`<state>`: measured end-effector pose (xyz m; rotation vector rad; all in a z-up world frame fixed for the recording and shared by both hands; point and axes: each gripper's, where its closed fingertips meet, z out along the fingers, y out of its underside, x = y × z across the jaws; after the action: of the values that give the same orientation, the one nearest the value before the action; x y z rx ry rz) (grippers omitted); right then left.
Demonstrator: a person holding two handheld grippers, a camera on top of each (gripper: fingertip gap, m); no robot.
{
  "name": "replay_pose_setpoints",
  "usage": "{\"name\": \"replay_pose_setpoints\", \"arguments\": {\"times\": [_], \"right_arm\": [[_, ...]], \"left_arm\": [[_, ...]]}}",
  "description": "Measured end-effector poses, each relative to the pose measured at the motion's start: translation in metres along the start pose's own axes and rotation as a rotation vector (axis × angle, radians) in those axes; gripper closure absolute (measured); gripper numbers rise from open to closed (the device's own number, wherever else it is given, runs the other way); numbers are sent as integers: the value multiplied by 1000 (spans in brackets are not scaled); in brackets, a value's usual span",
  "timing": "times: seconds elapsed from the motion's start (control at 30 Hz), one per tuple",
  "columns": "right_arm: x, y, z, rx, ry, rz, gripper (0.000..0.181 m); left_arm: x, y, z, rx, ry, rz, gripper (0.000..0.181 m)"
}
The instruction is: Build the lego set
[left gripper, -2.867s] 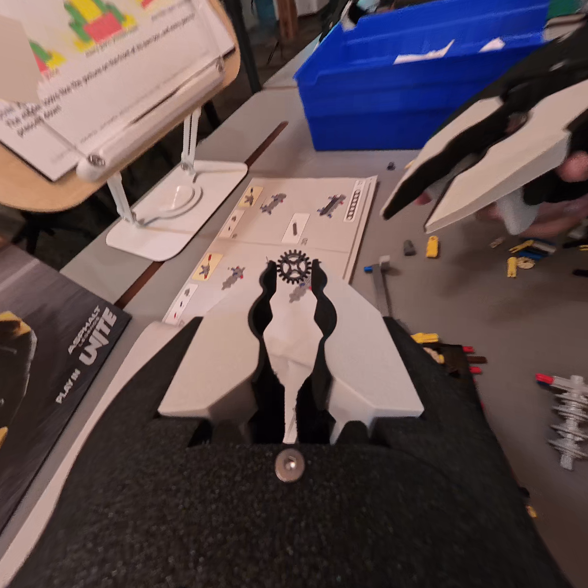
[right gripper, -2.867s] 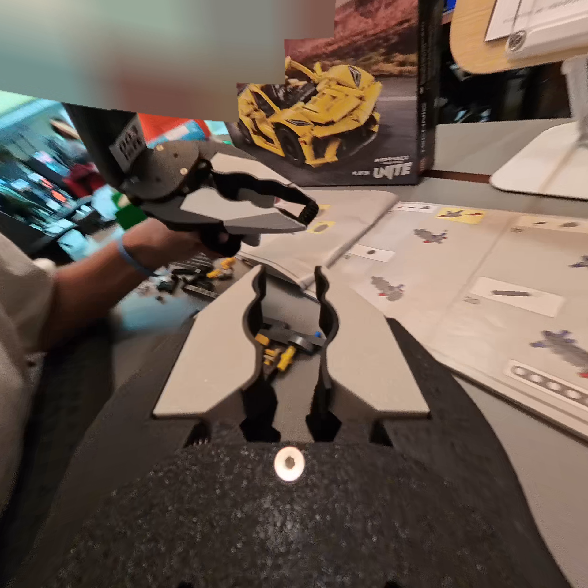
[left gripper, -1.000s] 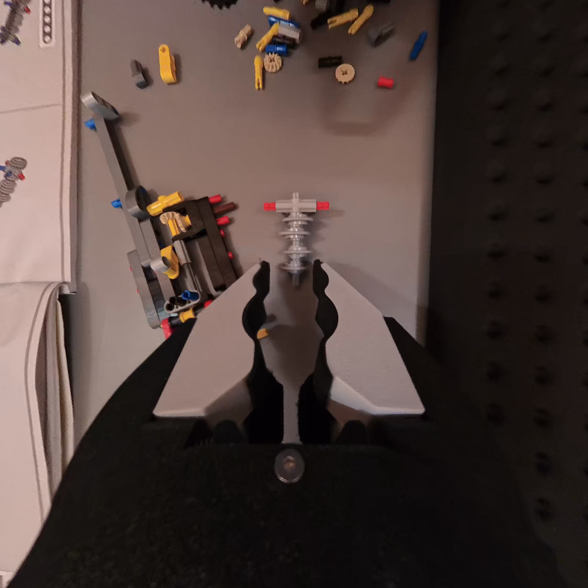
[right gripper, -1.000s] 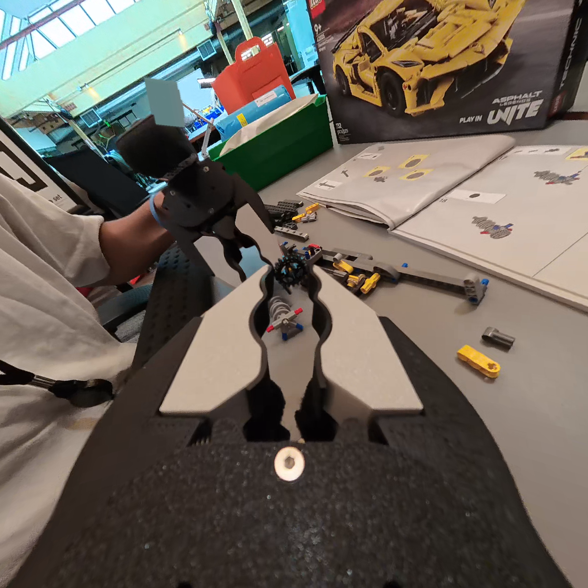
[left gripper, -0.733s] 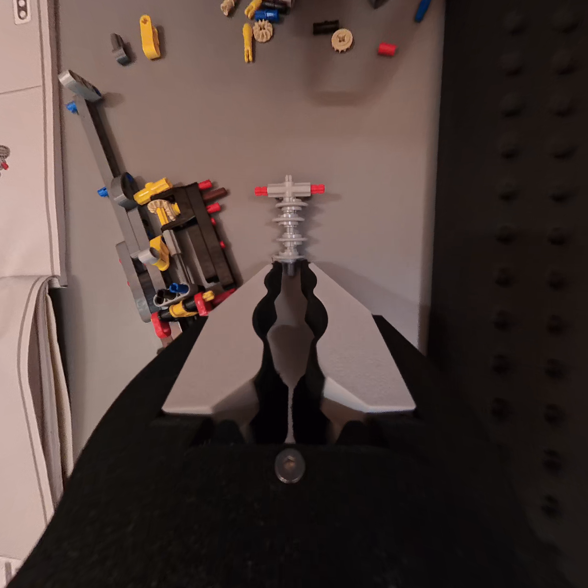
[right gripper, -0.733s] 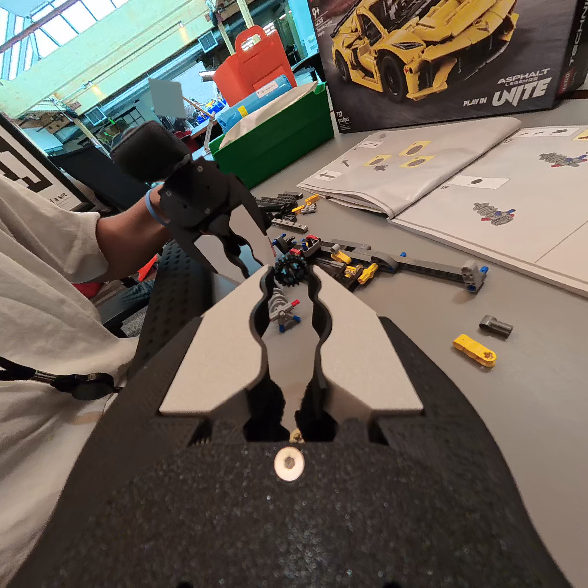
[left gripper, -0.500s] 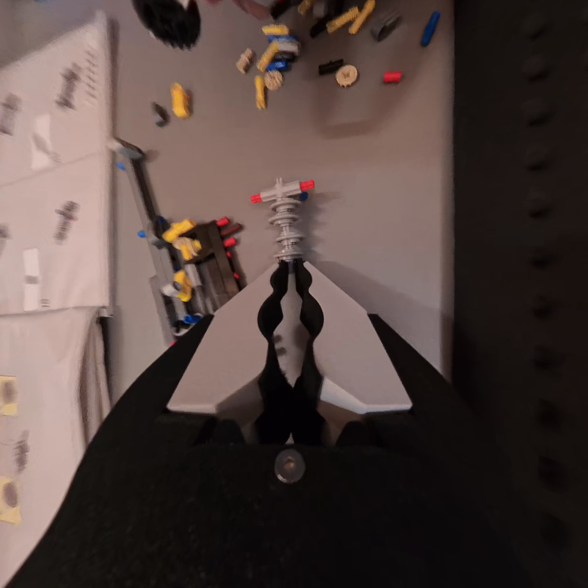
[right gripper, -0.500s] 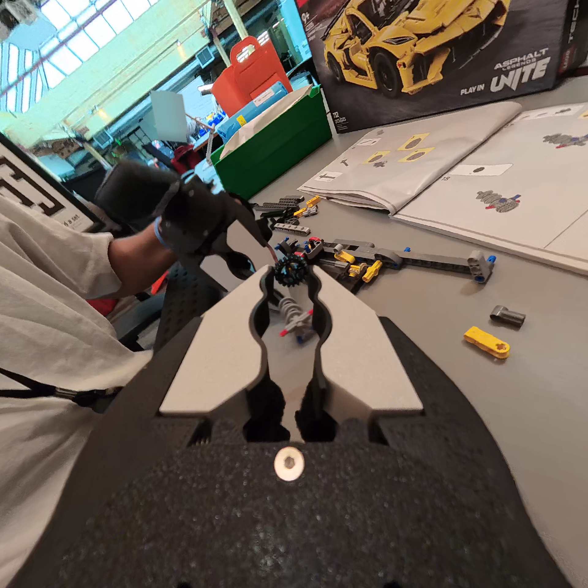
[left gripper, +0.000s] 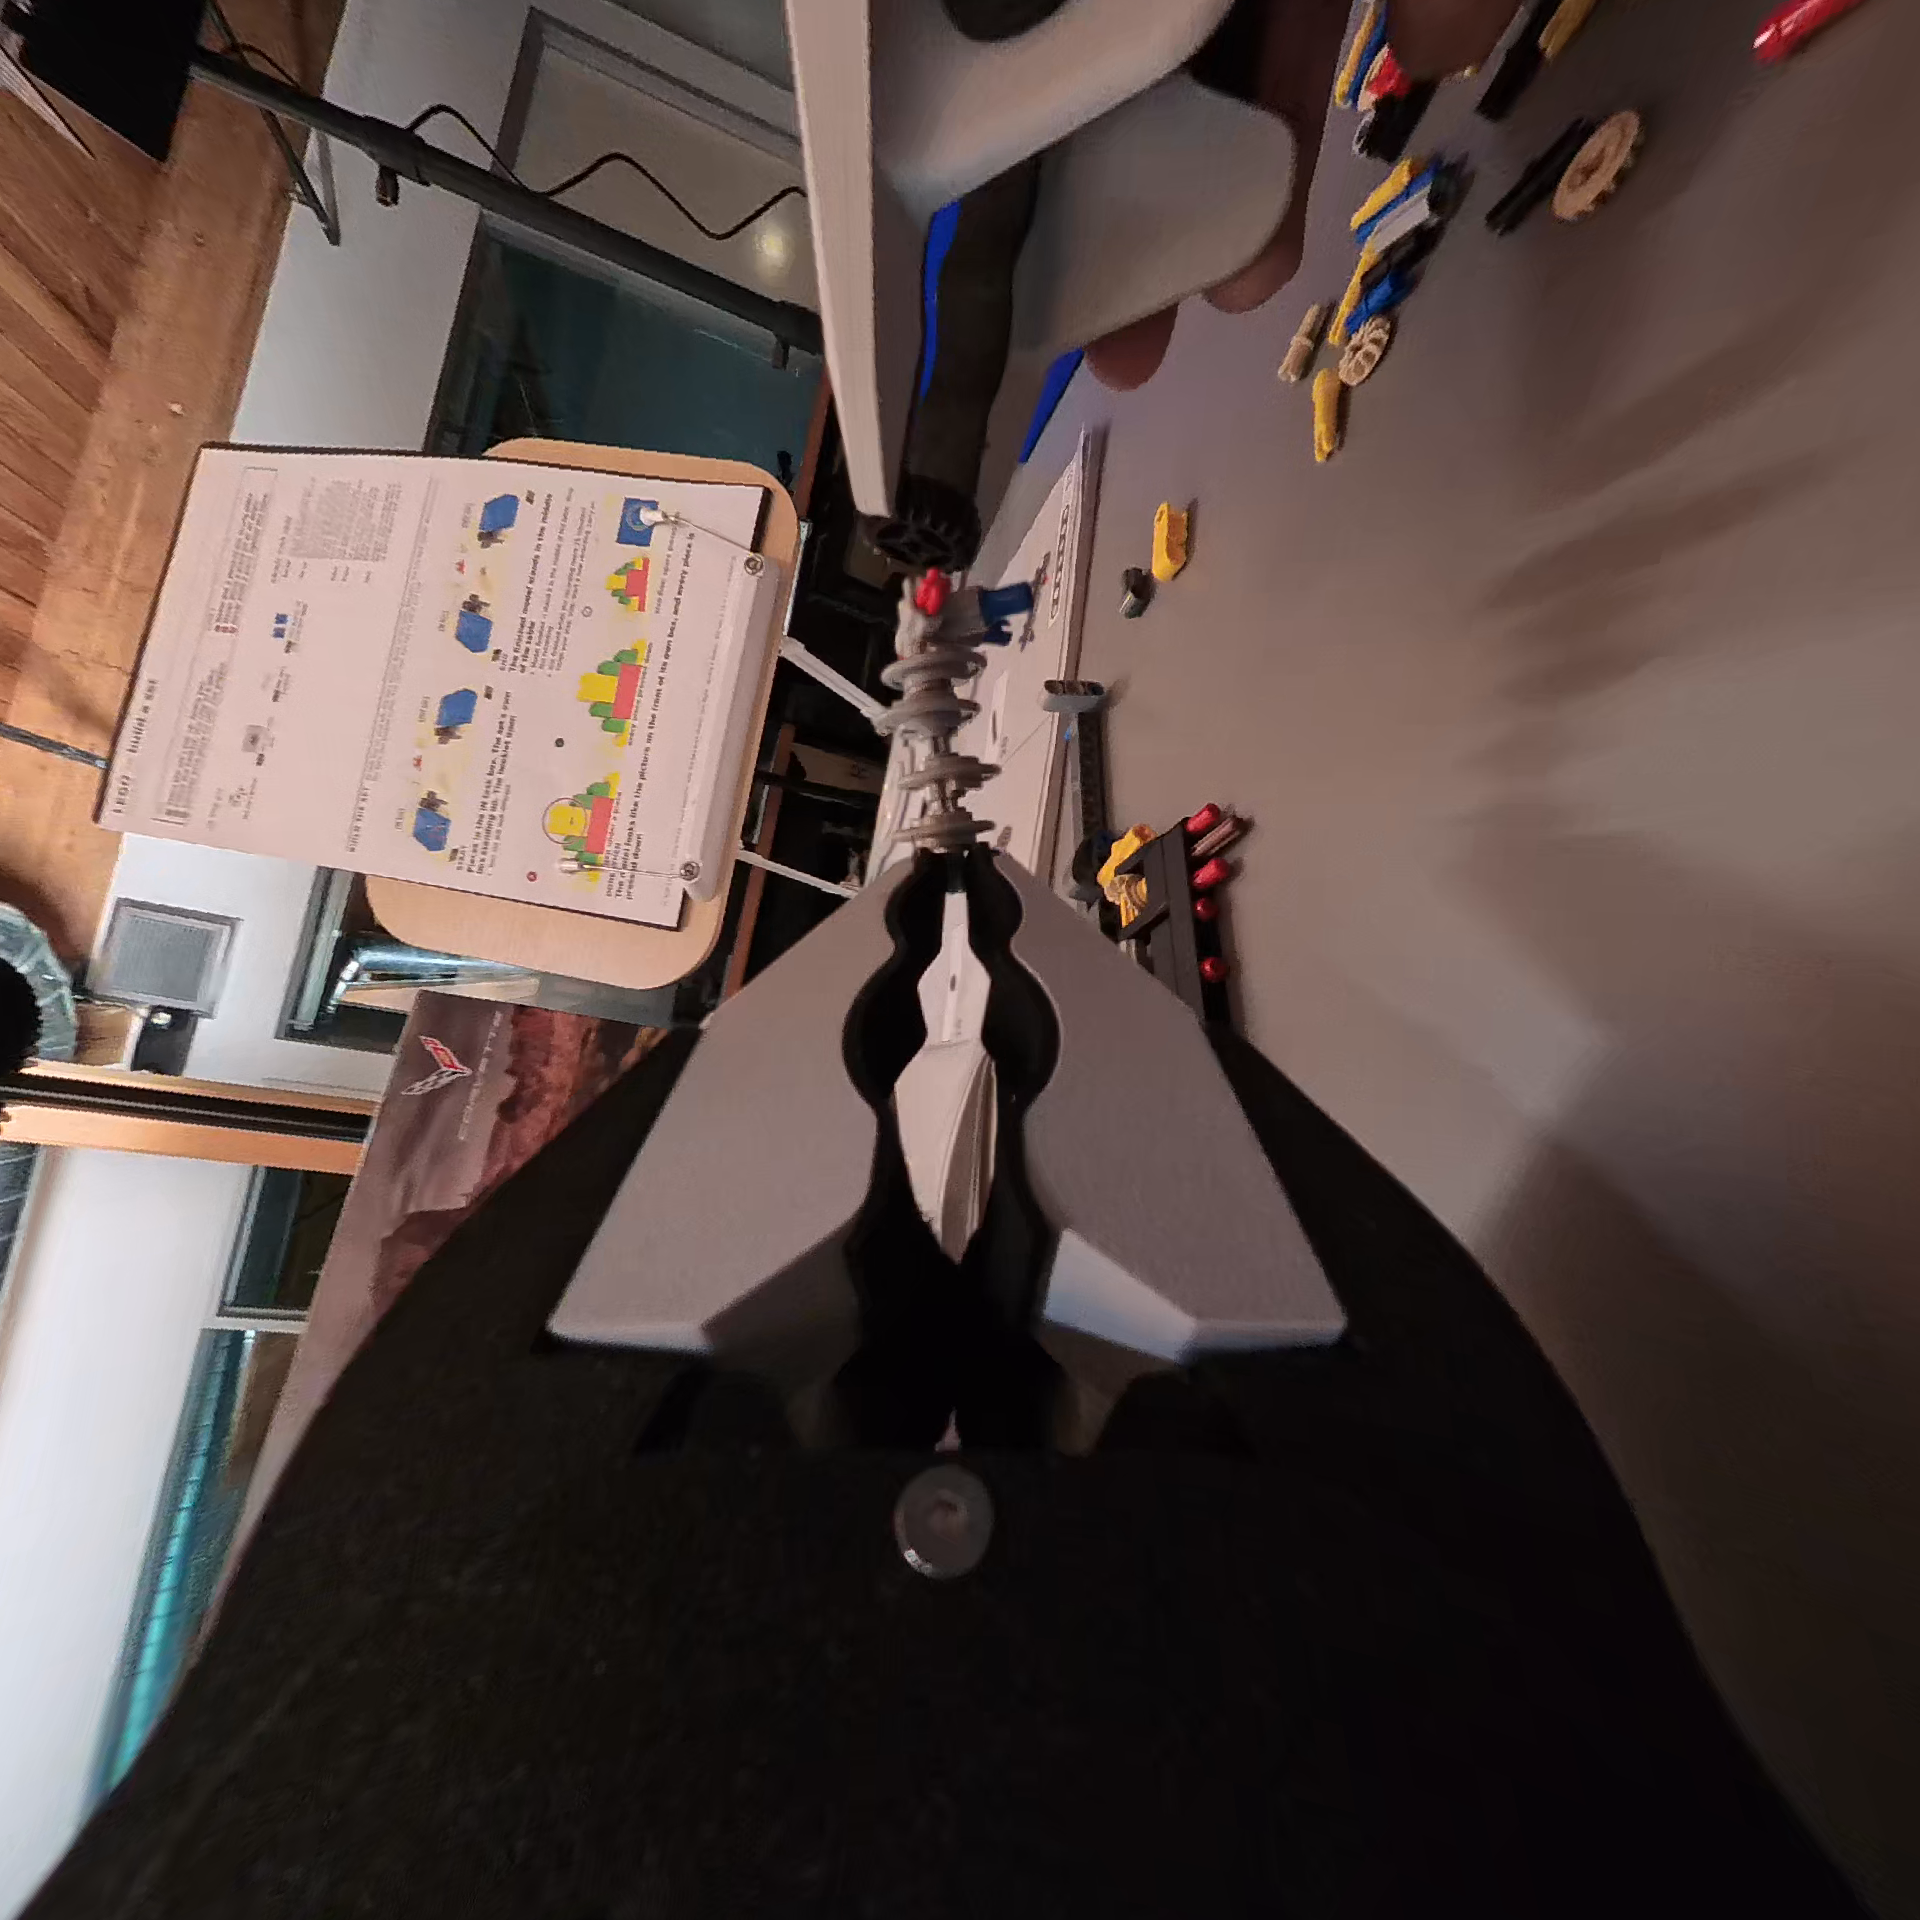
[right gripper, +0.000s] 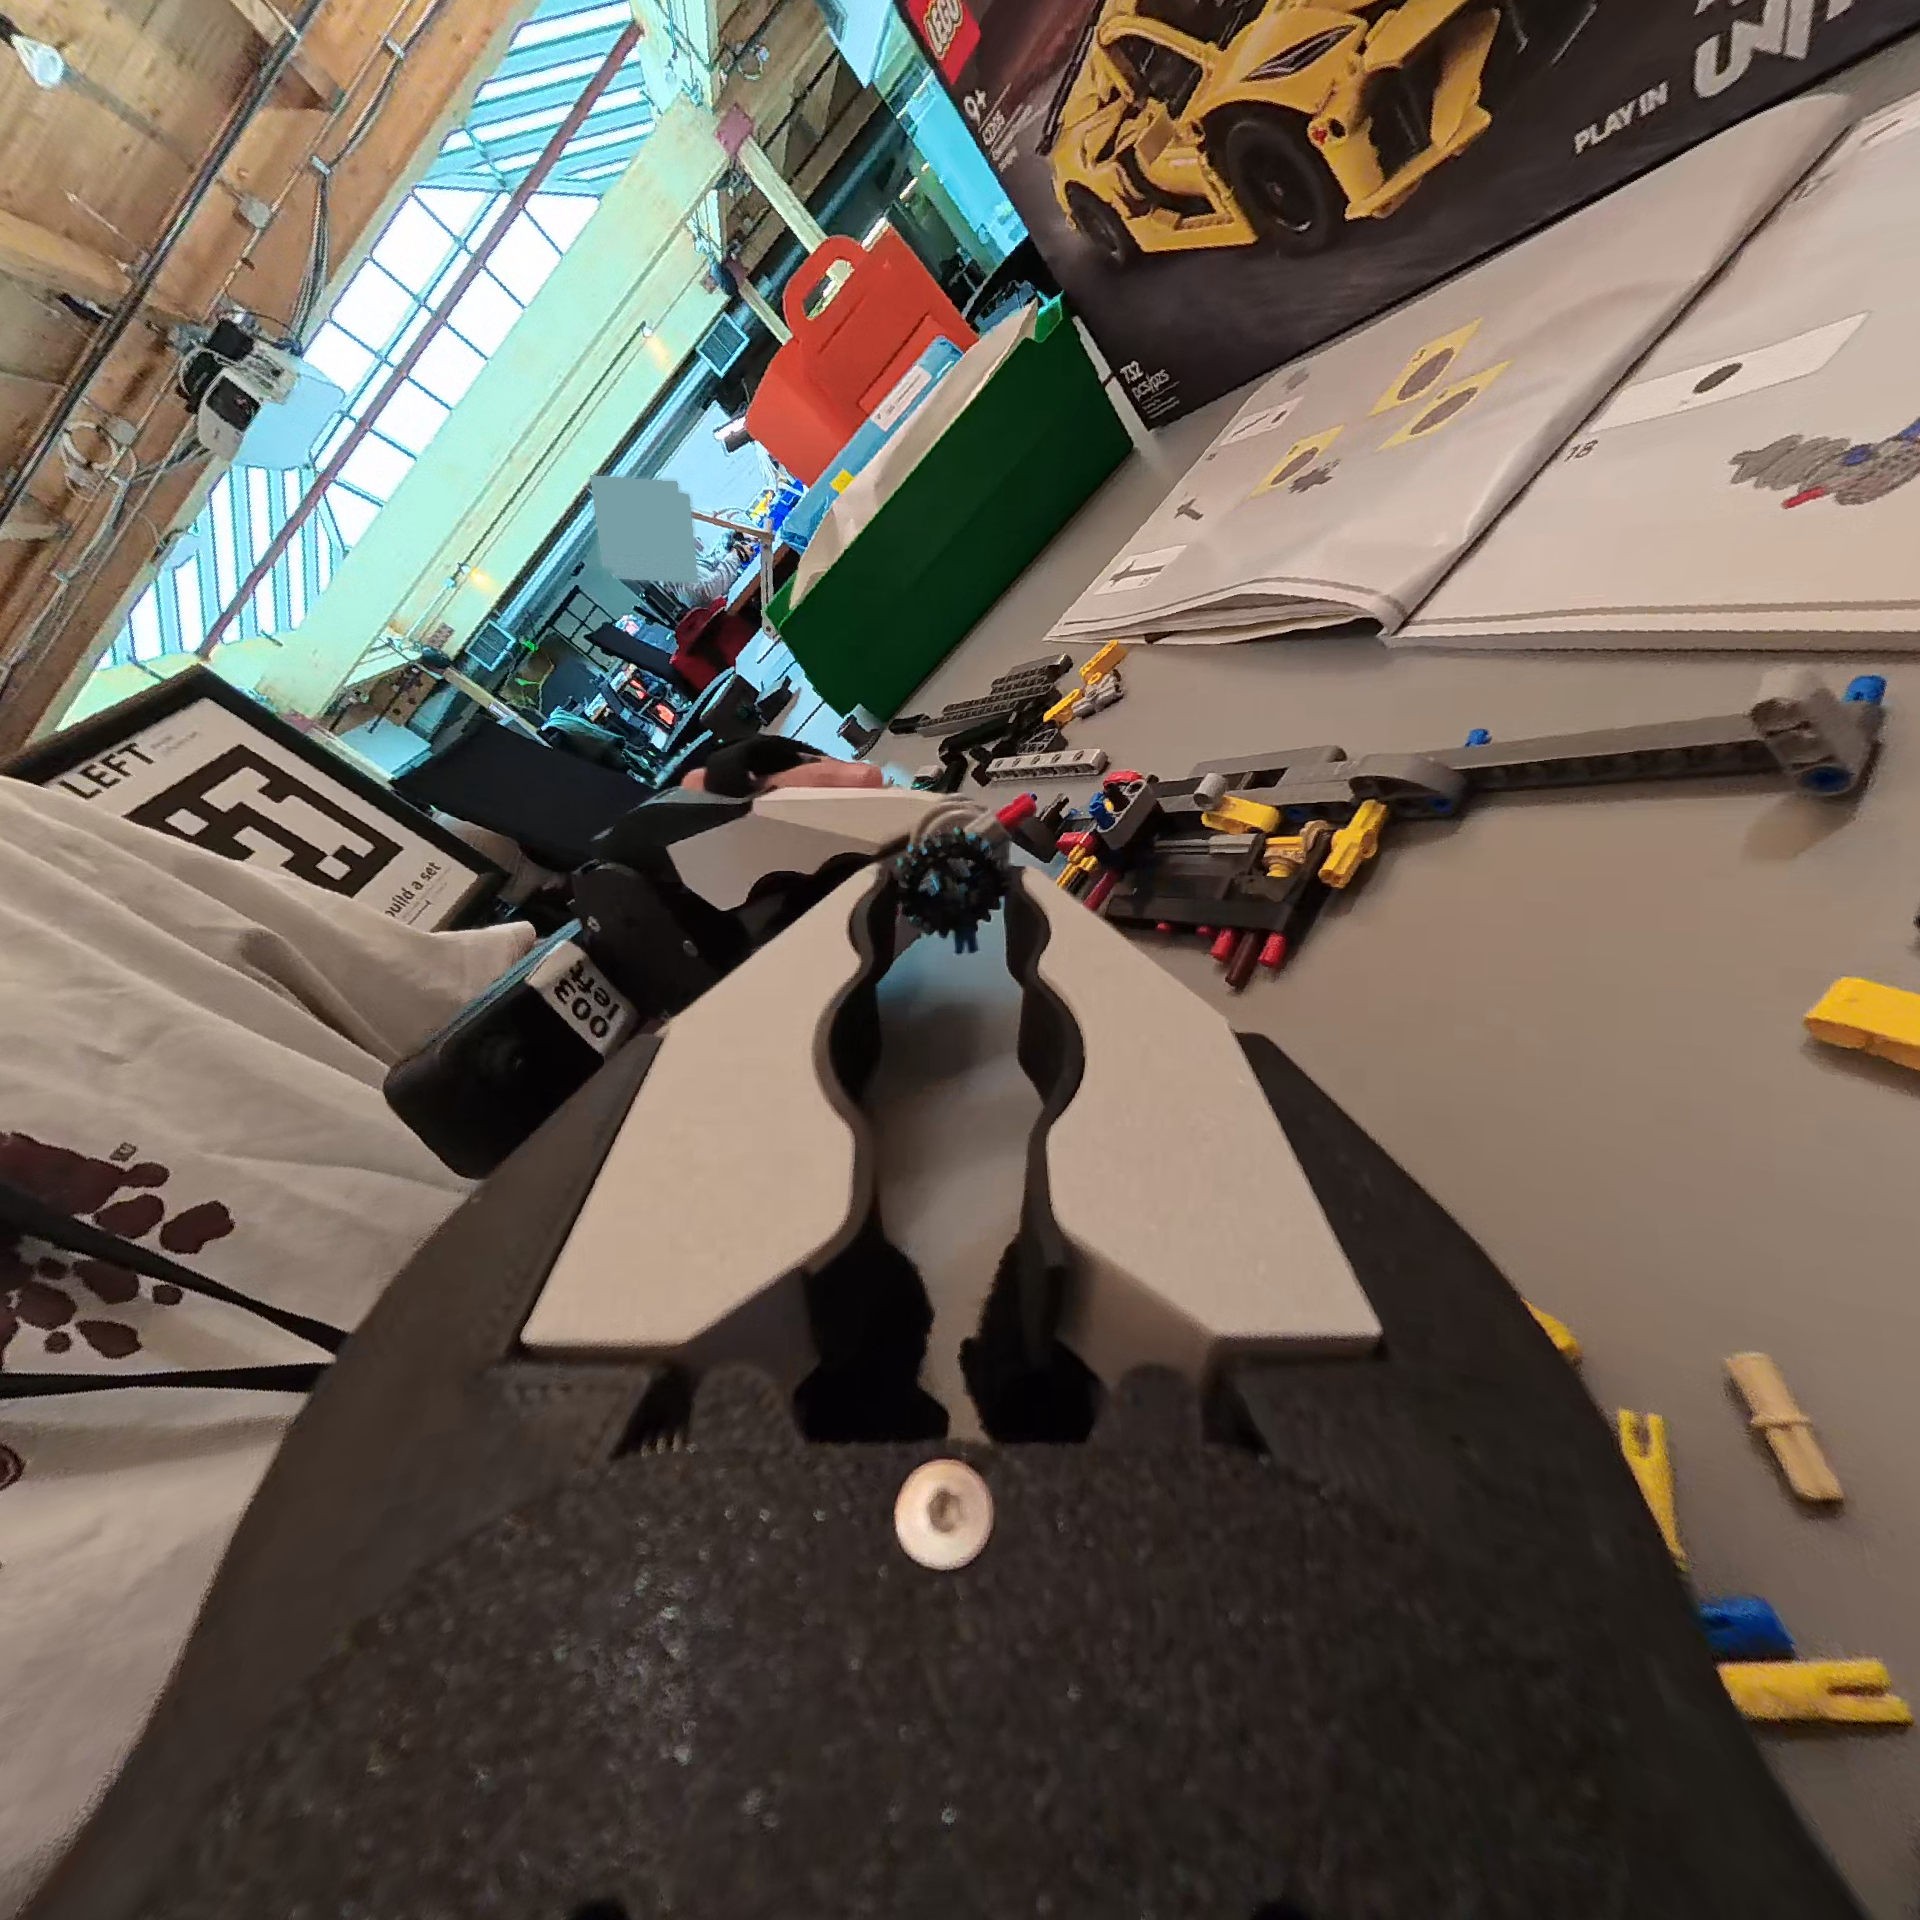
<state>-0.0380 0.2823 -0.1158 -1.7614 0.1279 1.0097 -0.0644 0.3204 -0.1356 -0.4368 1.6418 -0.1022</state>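
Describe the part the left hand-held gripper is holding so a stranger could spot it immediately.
Start at the grey table and find the left hand-held gripper, raised above it with its tips pinched shut. Sticking straight out from those tips is the grey axle assembly. Unlike the loose pieces lying flat, it is held in the air: a thin shaft stacked with grey discs, ending in red and blue pins.

The left gripper [left gripper: 948, 862] is being held rolled onto its side above the table, its jaws nearly closed, pinching the end of a grey axle assembly [left gripper: 938, 717] at the tips. The right gripper [right gripper: 948, 891] is pointing toward the left one, its jaws partly closed and clamping a black gear [right gripper: 948, 883] between the fingertips. Both tips are sitting close together. A forearm is showing behind the left gripper in the right wrist view.
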Motion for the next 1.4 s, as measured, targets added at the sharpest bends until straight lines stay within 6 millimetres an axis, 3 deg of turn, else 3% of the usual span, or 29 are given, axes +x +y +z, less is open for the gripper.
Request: {"name": "replay_pose_setpoints", "arguments": {"times": [0.23, 0.97, 1.4], "right_arm": [[-1, 2, 1, -19, 43, -159, 161], [6, 14, 8, -100, 97, -274, 162], [8, 14, 9, -101, 170, -439, 162]], "left_arm": [[2, -2, -3, 31, 31, -47, 178], [10, 4, -5, 18, 47, 53, 178], [23, 2, -5, 96, 267, -286, 179]]}}
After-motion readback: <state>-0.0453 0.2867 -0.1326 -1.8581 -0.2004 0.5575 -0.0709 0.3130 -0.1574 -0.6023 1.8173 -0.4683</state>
